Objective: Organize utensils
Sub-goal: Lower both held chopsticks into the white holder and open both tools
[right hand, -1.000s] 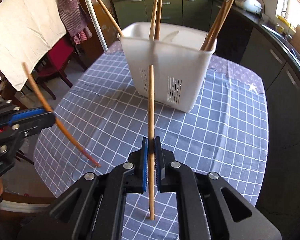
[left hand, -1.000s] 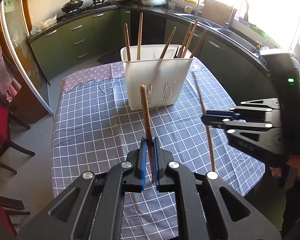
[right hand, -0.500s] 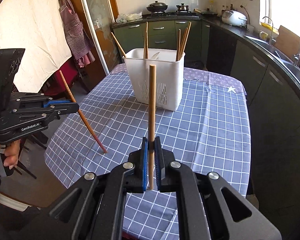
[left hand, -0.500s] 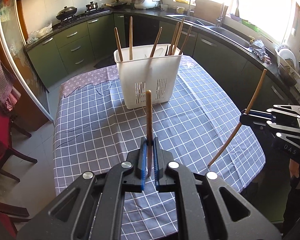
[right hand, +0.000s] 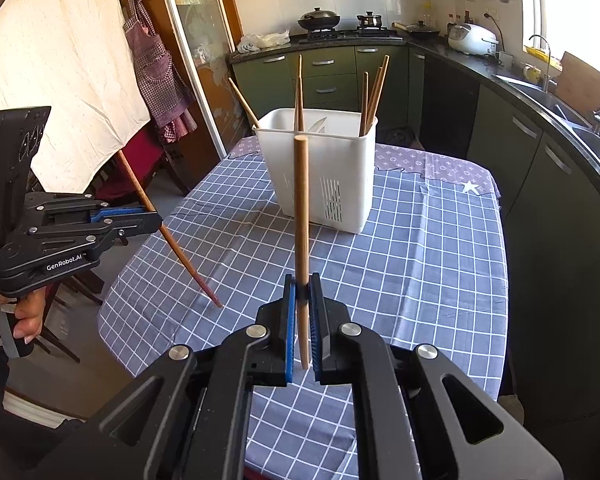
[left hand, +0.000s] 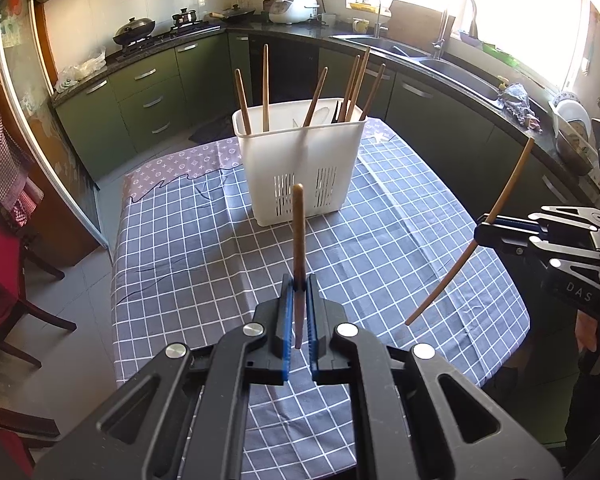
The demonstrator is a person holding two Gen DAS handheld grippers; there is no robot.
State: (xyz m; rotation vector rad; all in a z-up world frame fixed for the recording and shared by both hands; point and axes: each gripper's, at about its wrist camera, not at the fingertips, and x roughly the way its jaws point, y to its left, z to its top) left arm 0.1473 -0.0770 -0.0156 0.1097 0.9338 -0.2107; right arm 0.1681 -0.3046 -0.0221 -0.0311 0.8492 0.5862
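Note:
A white utensil basket [left hand: 300, 160] stands at the far end of the checked tablecloth [left hand: 220, 248], with several wooden chopsticks standing in it; it also shows in the right wrist view [right hand: 320, 172]. My left gripper [left hand: 298, 292] is shut on a dark brown chopstick [left hand: 298, 232], held upright, near the table's near edge. My right gripper [right hand: 302, 292] is shut on a lighter chopstick [right hand: 302, 208], also upright. The right gripper shows in the left wrist view [left hand: 484, 234], the left gripper in the right wrist view [right hand: 152, 220].
Green kitchen cabinets and a dark counter [left hand: 420, 60] with sink run behind and right of the table. Red chairs [left hand: 4, 264] stand at the table's left. A white cloth and an apron [right hand: 152, 60] hang on that side.
Both grippers have drawn back and up from the basket, each still holding its chopstick. The basket now looks smaller and farther off.

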